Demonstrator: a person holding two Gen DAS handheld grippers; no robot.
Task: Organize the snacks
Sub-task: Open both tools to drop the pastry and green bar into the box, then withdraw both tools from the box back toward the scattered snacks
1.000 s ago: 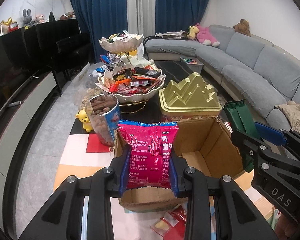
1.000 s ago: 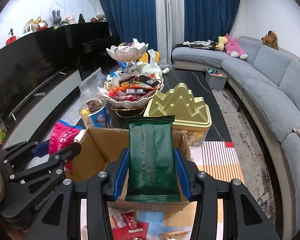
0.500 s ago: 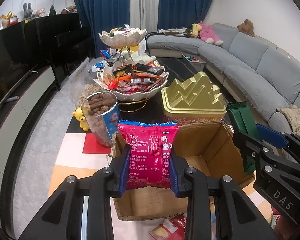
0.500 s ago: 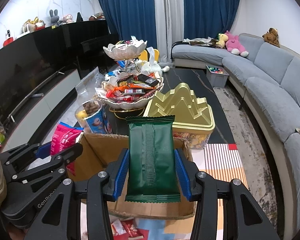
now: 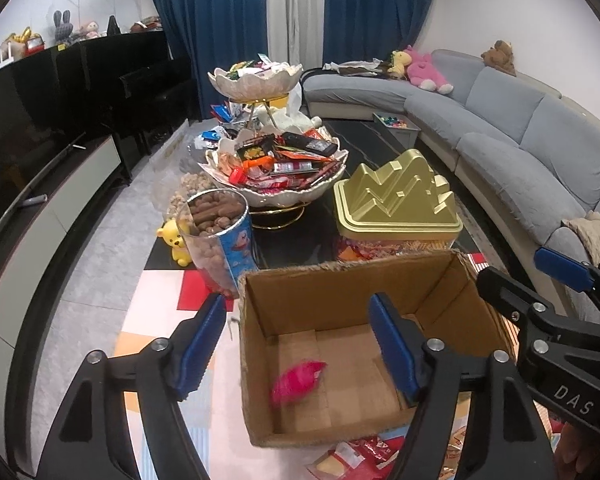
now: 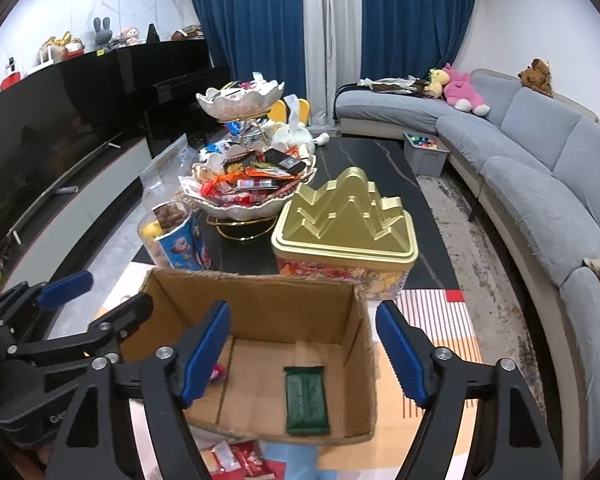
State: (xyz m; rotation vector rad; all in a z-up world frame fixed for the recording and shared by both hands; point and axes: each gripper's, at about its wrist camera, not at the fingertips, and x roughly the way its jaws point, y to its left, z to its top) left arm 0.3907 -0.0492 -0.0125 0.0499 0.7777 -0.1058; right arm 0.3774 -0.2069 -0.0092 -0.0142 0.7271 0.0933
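An open cardboard box stands on the table in front of both grippers; it also shows in the right wrist view. My left gripper is open and empty above the box's left side. A pink snack packet, blurred, is inside the box near its floor. My right gripper is open and empty above the box. A dark green snack packet lies flat on the box floor. A bit of the pink packet shows behind my right gripper's left finger.
Behind the box stand a gold mountain-lid tin, a clear tub of nuts, and a two-tier bowl stand of snacks. Loose red snack packets lie on the table before the box. A grey sofa curves along the right.
Both grippers opened and let go of their packets. The pink packet fell into the box and is blurred; the green packet now lies on the box floor.
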